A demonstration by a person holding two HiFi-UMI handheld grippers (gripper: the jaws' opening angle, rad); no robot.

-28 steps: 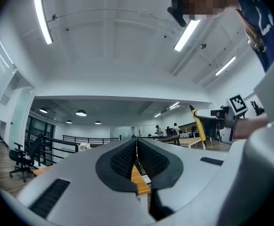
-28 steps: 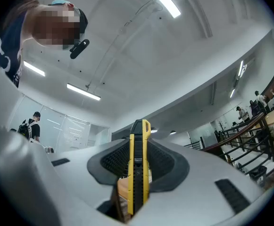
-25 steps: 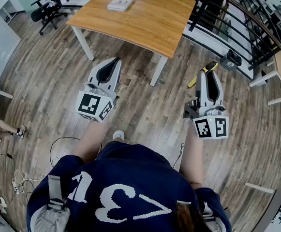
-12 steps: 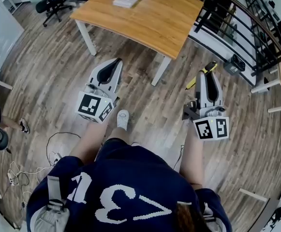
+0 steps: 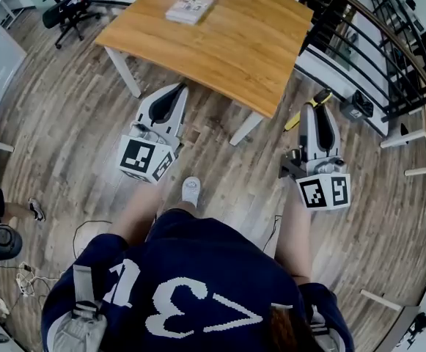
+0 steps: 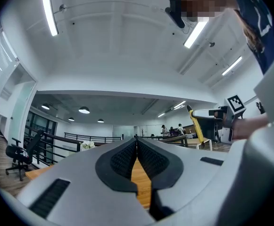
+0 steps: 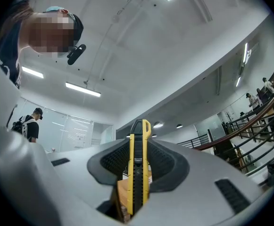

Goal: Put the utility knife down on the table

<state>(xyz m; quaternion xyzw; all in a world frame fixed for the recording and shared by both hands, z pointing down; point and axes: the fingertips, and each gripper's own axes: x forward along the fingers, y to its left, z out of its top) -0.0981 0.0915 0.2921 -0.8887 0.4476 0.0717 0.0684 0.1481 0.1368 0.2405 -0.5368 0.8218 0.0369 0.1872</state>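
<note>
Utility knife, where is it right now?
The utility knife is held between the fingers of the right gripper, at the head view's right, over the floor beside the wooden table's corner.

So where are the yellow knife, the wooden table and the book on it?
utility knife (image 7: 137,173): right gripper view, middle of its yellow-and-black handle.
wooden table (image 5: 234,42): head view, bare part of its top.
book (image 5: 189,8): head view, middle of its cover.

Office chair (image 5: 67,7), book (image 5: 189,8), wood floor (image 5: 66,123)
</note>
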